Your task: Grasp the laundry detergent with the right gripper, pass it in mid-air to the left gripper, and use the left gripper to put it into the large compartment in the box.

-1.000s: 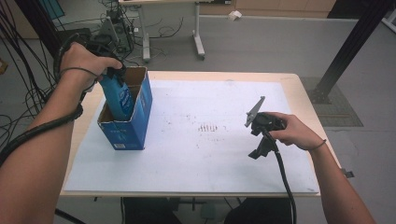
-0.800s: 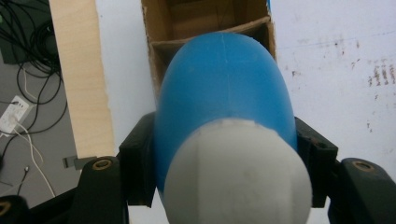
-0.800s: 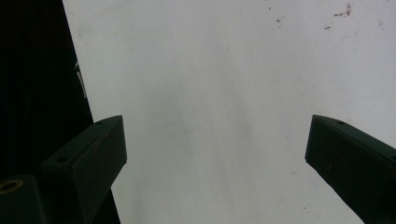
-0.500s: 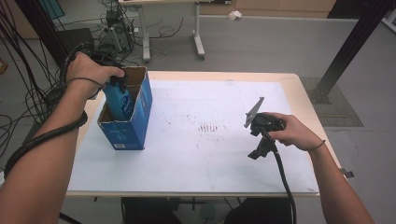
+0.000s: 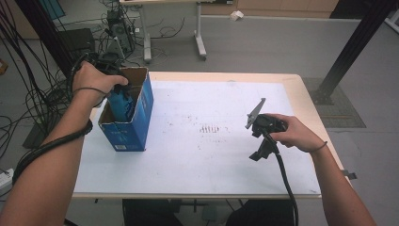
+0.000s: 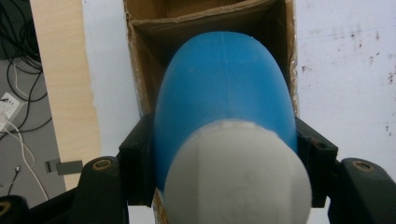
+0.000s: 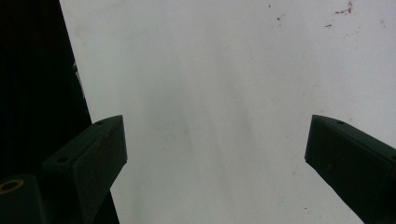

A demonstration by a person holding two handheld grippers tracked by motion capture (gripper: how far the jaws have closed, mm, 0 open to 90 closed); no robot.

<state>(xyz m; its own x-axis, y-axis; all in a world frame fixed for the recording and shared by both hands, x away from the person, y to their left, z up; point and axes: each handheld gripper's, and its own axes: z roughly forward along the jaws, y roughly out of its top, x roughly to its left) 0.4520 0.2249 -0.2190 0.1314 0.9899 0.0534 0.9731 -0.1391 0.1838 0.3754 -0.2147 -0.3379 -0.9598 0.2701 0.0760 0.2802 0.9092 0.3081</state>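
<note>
One blue bottle (image 6: pixel 224 88) with a white cap (image 6: pixel 238 177), clamped between the left gripper's (image 6: pixel 224 158) jaws, partly inside an open blue cardboard box (image 5: pixel 141 117) at the table's (image 5: pixel 197 160) left edge. Right gripper (image 7: pixel 215 154), jaws apart and holding nothing, rests over bare white tabletop, well apart from the box.
</note>
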